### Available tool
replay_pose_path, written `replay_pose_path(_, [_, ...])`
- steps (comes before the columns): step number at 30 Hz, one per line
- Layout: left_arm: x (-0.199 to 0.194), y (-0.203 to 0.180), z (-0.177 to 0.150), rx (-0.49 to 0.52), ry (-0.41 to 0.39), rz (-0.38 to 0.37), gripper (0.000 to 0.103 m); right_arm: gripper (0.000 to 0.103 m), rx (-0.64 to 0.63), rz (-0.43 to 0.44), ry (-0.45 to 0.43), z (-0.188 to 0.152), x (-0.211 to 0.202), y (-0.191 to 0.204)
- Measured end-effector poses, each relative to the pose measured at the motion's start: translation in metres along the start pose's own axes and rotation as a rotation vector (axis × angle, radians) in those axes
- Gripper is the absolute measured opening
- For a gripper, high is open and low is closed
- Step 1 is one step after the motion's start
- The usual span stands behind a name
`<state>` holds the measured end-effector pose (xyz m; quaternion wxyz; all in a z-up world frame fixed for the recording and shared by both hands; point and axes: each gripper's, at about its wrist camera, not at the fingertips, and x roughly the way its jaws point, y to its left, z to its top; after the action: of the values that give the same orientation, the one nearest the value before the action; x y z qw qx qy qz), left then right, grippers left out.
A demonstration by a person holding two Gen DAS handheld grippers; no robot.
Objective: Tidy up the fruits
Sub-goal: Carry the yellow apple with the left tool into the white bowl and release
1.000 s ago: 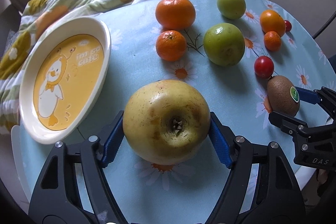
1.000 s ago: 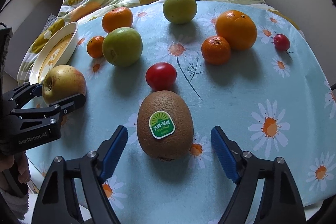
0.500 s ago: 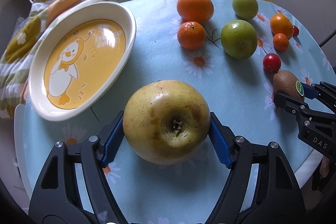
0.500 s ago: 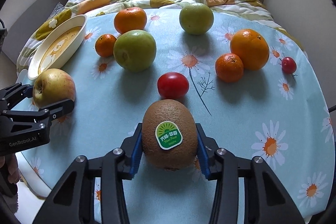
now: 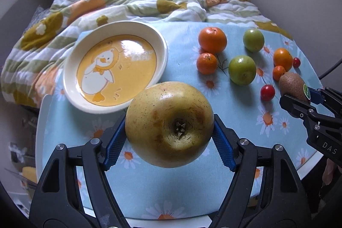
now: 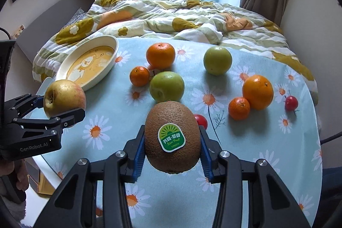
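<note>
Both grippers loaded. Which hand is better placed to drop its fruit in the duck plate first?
Left. Its jaws hold the apple right at the duck plate rim; the right gripper, shut on the kiwi, sits farther across the table.

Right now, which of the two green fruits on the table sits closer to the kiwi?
The nearer green fruit, right behind the kiwi beside the small mandarin; the other green fruit lies farther back toward the bedding.

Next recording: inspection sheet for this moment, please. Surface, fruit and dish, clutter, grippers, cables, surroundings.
Surface: round table under a light-blue daisy-print cloth.
Job's things: empty cream oval dish with yellow duck print; oranges, green apples and cherry tomatoes loose on the cloth.
Clutter: nothing seen.
Grippers: left gripper shut on yellow-green apple; right gripper shut on brown stickered kiwi.
Cables: dark cable at the right edge.
Surroundings: rumpled floral quilt, curtained window.
</note>
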<state>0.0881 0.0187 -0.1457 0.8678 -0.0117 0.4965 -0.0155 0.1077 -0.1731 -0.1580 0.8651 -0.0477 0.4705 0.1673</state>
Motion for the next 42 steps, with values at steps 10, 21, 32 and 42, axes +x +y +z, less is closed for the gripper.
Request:
replay_pose_path(10, [-0.033, 0.04, 0.033, -0.061, -0.104, 0.041, 0.081, 0.041, -0.072, 0.073, -0.07, 0.046, -0.017, 0.027])
replay_pose_path(21, [-0.006, 0.103, 0.08, -0.019, -0.093, 0.008, 0.081, 0.041, -0.014, 0.07, -0.085, 0.097, 0.01, 0.068])
replay_pose_path(32, [0.066, 0.137, 0.116, 0.099, -0.024, -0.075, 0.081, 0.041, 0.106, 0.002, -0.044, 0.122, 0.057, 0.085])
replay_pose_path(42, [0.114, 0.135, 0.125, 0.19, 0.033, -0.118, 0.081, 0.041, 0.188, -0.051, -0.005, 0.128, 0.081, 0.089])
